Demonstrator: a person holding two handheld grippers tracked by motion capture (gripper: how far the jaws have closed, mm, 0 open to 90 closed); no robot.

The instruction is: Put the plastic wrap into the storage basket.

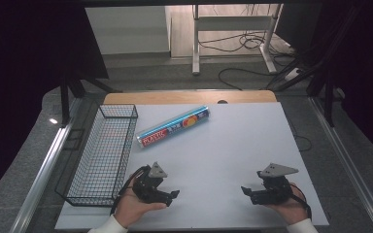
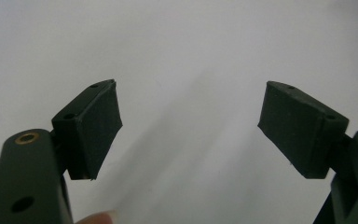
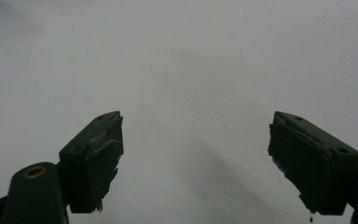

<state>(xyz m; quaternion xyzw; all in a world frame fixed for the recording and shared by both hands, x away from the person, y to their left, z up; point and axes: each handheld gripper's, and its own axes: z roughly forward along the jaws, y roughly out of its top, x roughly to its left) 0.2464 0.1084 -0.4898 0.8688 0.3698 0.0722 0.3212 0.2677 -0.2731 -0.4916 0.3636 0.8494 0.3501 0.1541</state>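
Grippers sit low at the near edge of the white tabletop (image 1: 233, 145), one in each hand. The left gripper (image 1: 172, 196) has its jaws spread wide with nothing between them, and its own view shows just bare white board past the black pads (image 2: 95, 128). The right gripper (image 1: 246, 192) is spread wide too, also holding nothing, and its pads (image 3: 98, 158) look a bit torn at the edges. The thing nearest to them is a shiny blue roll (image 1: 173, 126) with a red and yellow label, lying on its side at a slant near the far left part of the tabletop, well apart from both grippers. Just beside it, along the left edge, stands a black wire basket (image 1: 77, 187), and it looks empty. So I think the work has hardly begun: the roll lies untouched, and it looks like it may be meant for the basket. There is lots of open room in the middle and on the right. The left hand has the tall basket wall close by, so it should mind that edge.
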